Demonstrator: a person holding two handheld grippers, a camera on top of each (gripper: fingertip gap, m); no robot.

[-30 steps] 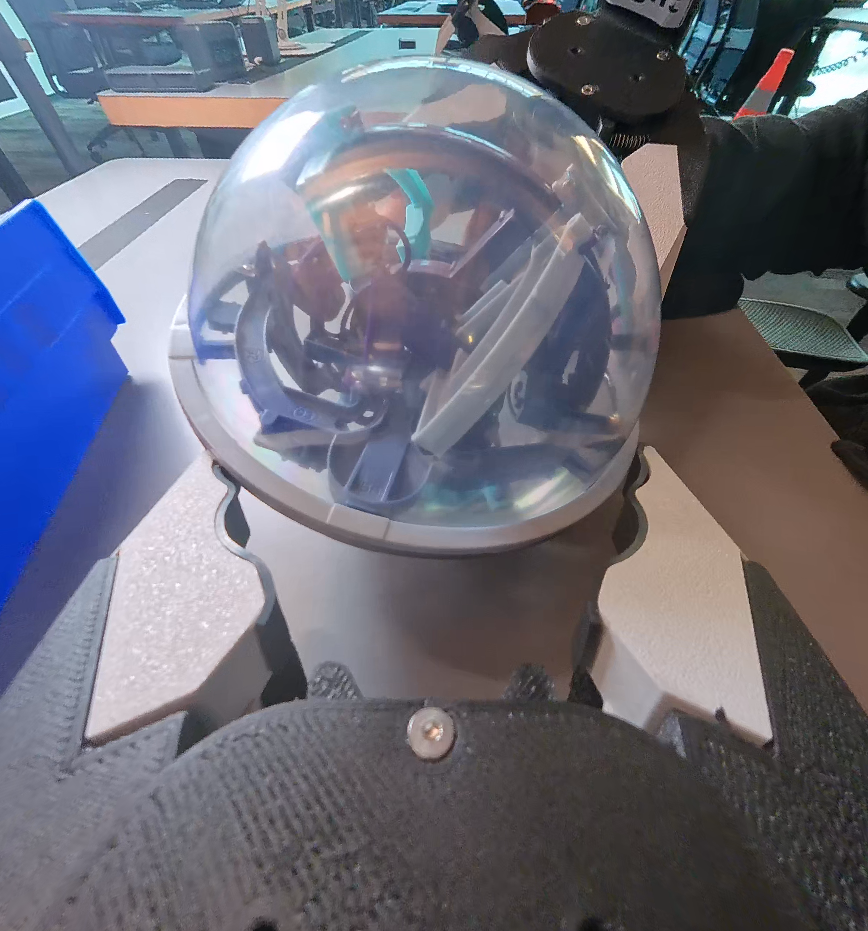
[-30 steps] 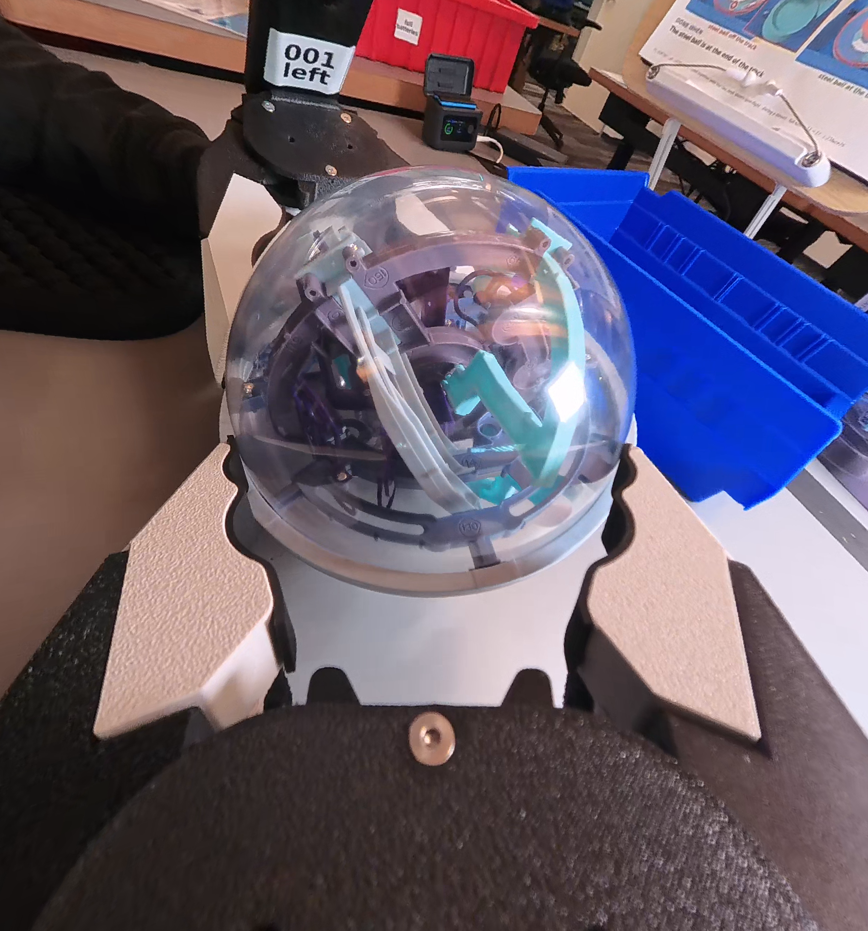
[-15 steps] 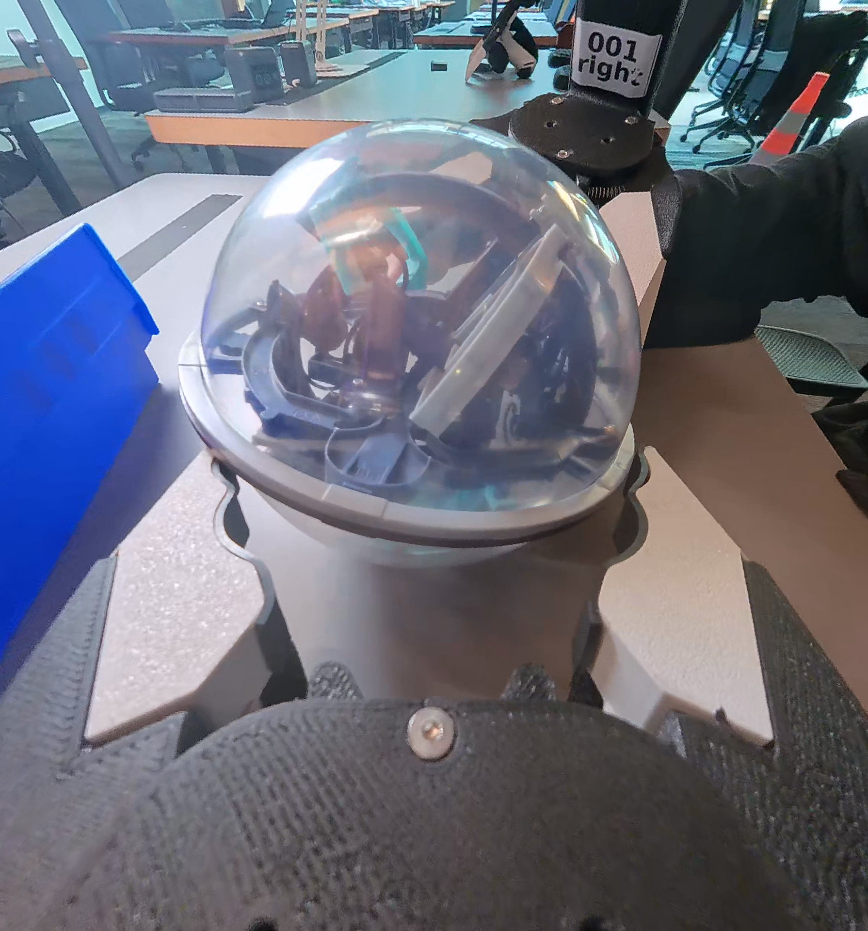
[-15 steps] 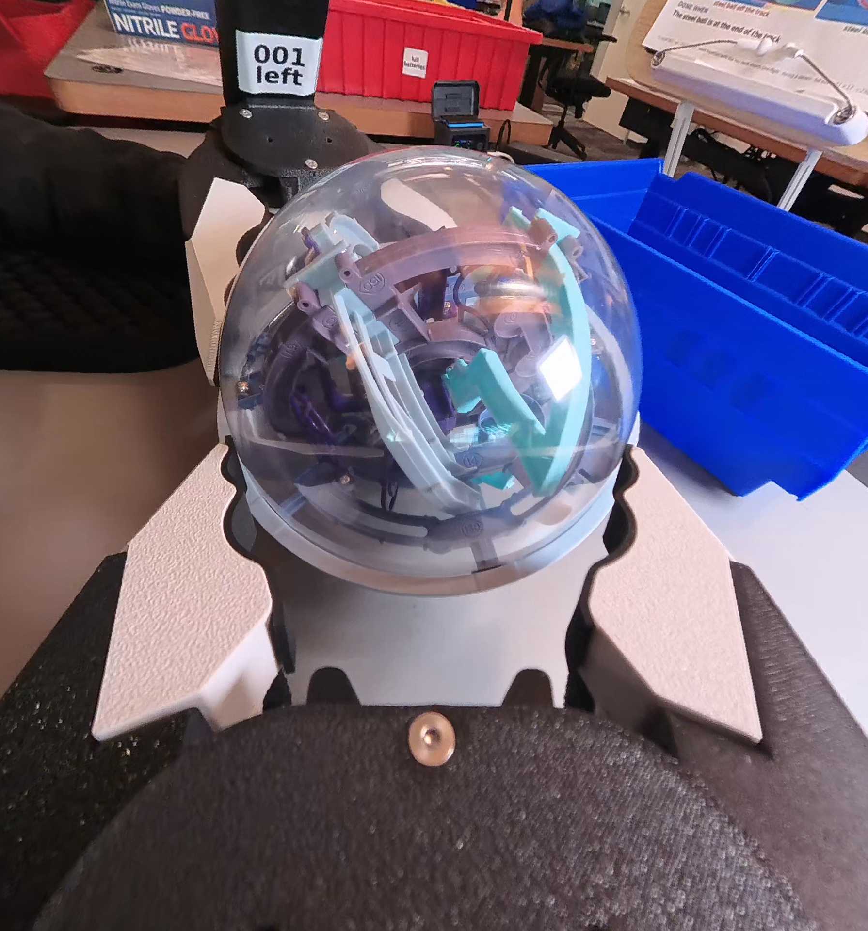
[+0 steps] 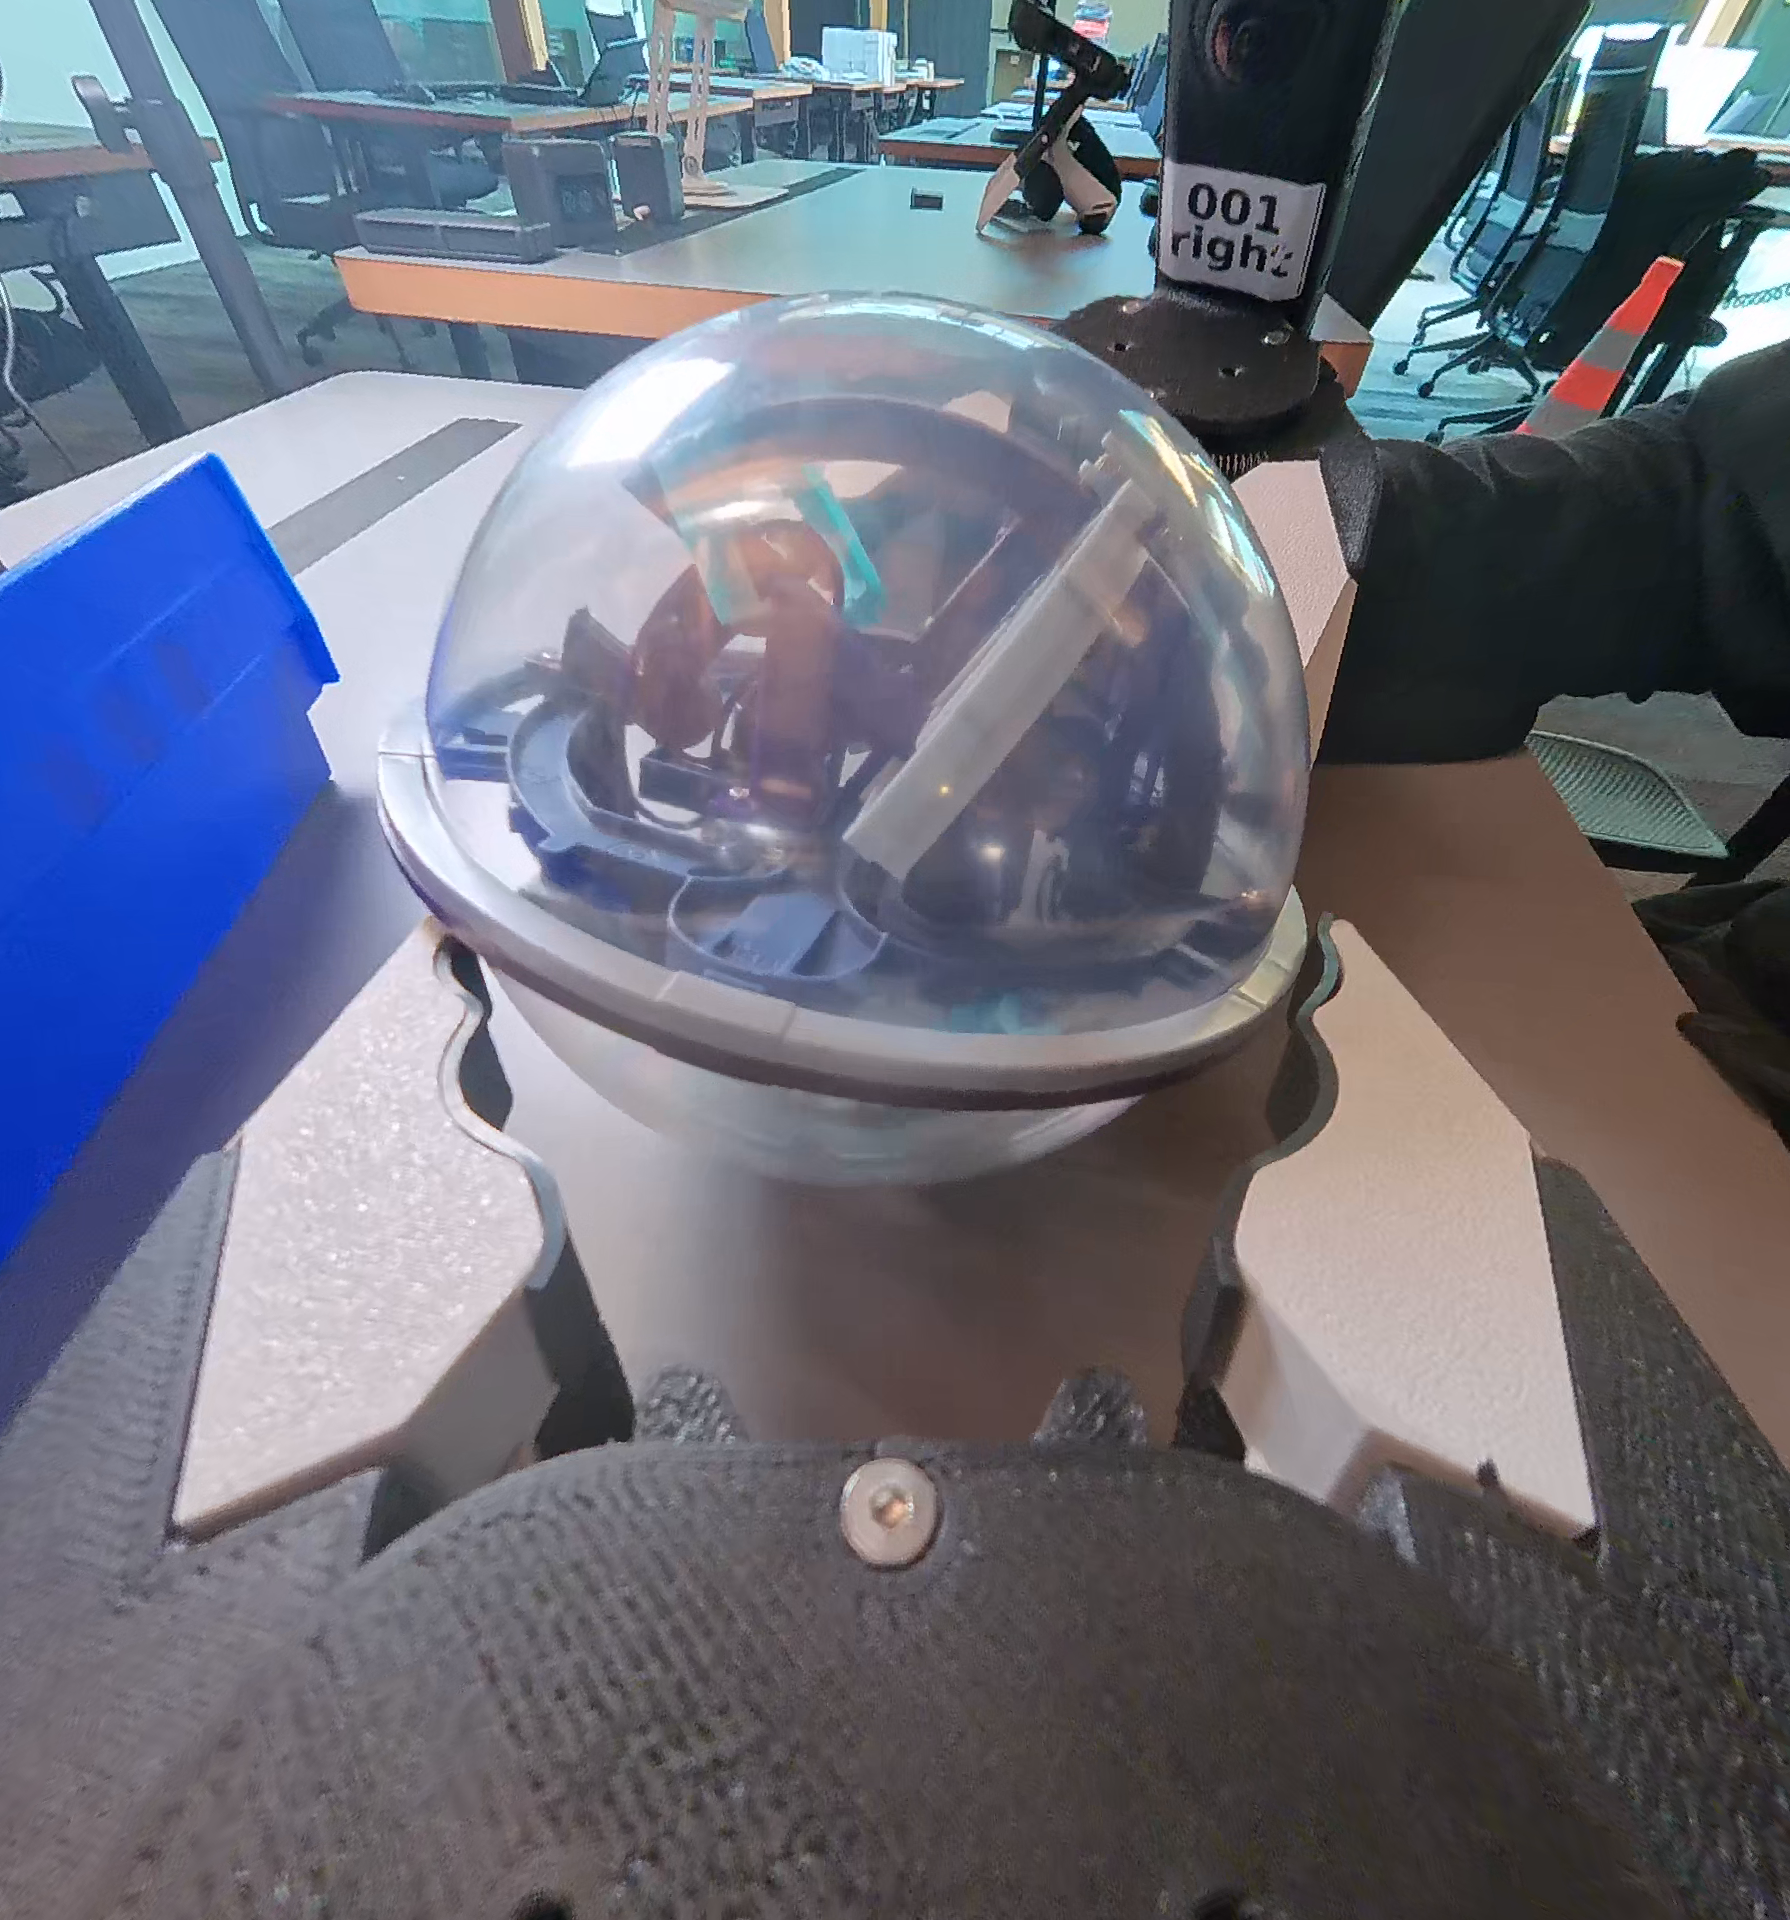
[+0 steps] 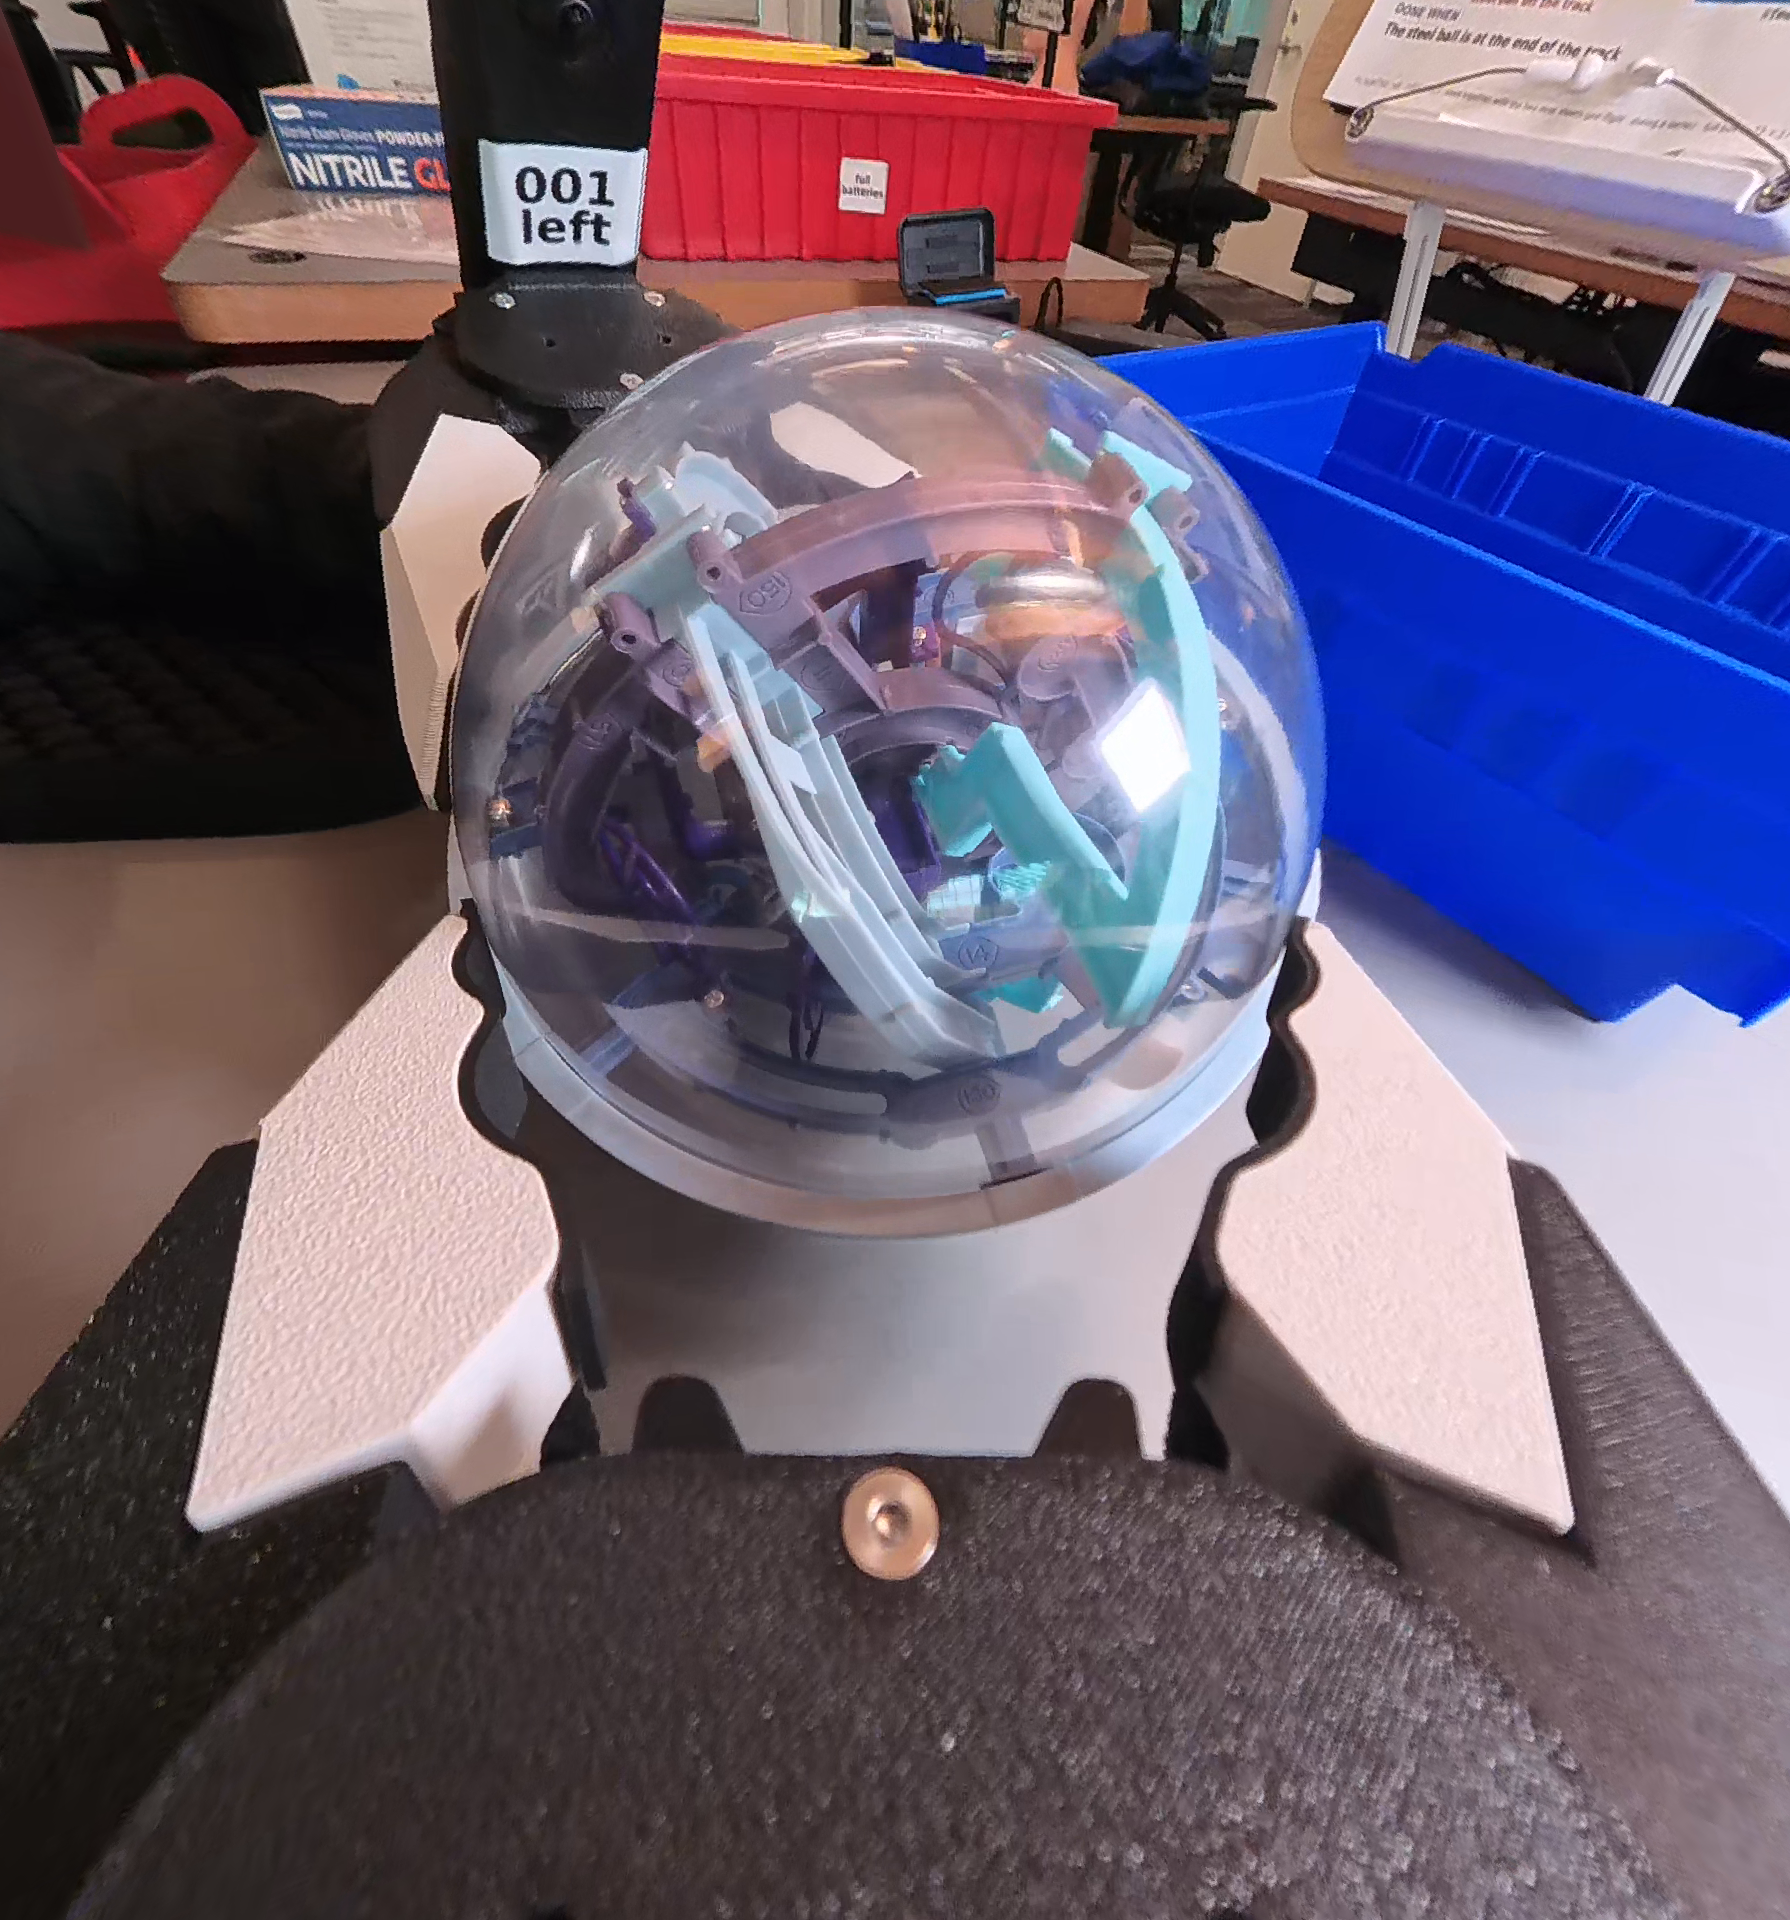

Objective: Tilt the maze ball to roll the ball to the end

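**Risk notes: two-gripper hold on the maze ball**

Left wrist view. I have the left gripper (image 5: 886, 987) clamped wide on the clear maze ball (image 5: 870, 727), its pale fingers (image 5: 371, 1226) against the sphere at and just under the grey equator band (image 5: 766, 1023), above the tan table (image 5: 1493, 987). The band sits tilted, lower toward me. The shell is smooth and curved, so I judge that a hard tilt could let it rotate or slide out of the notched pads. The blue bin (image 5: 112, 790) is near on the left; a wide swing could strike it.

Right wrist view. The right gripper (image 6: 886, 1039) grips the same ball (image 6: 891, 748) from the opposite side, fingers (image 6: 371, 1247) pressed at the lower hemisphere. I cannot locate the small steel ball among the teal, purple and grey tracks (image 6: 1026, 810). Tilting without sight of it could drop it off its track. Uneven motion between the two grippers could twist the sphere loose.
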